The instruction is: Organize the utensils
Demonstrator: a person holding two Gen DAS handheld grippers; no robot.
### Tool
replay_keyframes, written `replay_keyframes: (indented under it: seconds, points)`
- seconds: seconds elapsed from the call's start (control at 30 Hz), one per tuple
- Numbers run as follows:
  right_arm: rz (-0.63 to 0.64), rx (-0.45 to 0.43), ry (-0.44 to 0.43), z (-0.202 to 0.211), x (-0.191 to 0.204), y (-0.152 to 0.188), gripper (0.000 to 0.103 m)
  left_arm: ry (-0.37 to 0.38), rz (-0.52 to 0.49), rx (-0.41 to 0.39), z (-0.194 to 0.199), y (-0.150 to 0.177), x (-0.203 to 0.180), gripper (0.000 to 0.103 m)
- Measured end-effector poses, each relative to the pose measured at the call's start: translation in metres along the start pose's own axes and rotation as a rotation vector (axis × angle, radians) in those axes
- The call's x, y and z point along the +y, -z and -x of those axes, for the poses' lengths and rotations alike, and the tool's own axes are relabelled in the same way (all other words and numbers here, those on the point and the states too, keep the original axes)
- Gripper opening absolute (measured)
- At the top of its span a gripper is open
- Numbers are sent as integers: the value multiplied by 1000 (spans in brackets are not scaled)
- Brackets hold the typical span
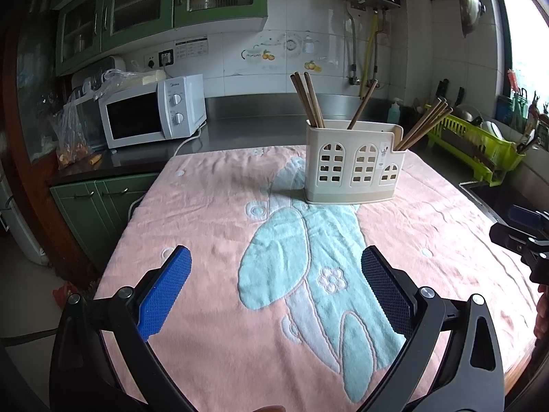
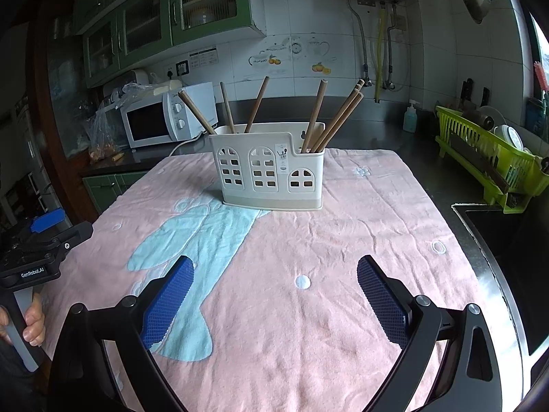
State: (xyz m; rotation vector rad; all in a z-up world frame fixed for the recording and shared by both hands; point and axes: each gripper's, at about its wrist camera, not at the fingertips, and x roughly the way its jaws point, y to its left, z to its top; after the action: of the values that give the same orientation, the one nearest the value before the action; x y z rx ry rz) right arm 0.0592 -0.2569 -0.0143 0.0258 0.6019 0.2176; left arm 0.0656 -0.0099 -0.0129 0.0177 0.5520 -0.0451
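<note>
A cream plastic utensil holder [image 1: 355, 161] [image 2: 269, 170] with arched window cut-outs stands upright on a pink and light-blue towel [image 1: 212, 213] [image 2: 360, 226]. Several brown wooden chopsticks [image 1: 310, 101] [image 2: 338, 118] lean out of its compartments. My left gripper [image 1: 276, 261] hovers open over the towel, well in front of the holder, nothing between its blue pads [image 1: 164, 295]. My right gripper [image 2: 274, 269] is likewise open and empty, in front of the holder. Each gripper shows at the edge of the other's view: the right gripper body [image 1: 518, 237], and the left gripper body [image 2: 41, 243] held by a hand [image 2: 32, 322].
A white microwave [image 1: 151, 116] [image 2: 164, 118] and plastic bags sit on the dark counter at the back left. A lime-green dish rack [image 1: 480, 144] [image 2: 490, 158] with dishes stands at the right, beside a sink [image 2: 507, 240]. A soap bottle [image 2: 410, 116] is by the wall.
</note>
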Motion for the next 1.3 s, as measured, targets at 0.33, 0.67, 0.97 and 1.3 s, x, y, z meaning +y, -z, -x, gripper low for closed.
replay_keyframes:
  seconds: [0.33,0.67,0.97,1.3]
  points:
    - [-2,3,-2,-1,-1,0,93,-3,-1,1,0,0,0,98]
    - [-8,10,-5,-3,-2,4,93,-2,-6,10,-1,3,-3,98]
    - [-18,13,-4,-5,-4,7,93,-4,-10,15,-2,3,-4,98]
    - [-19,16,-4,-6,-4,7,93,-7,-10,20,-4,3,-5,98]
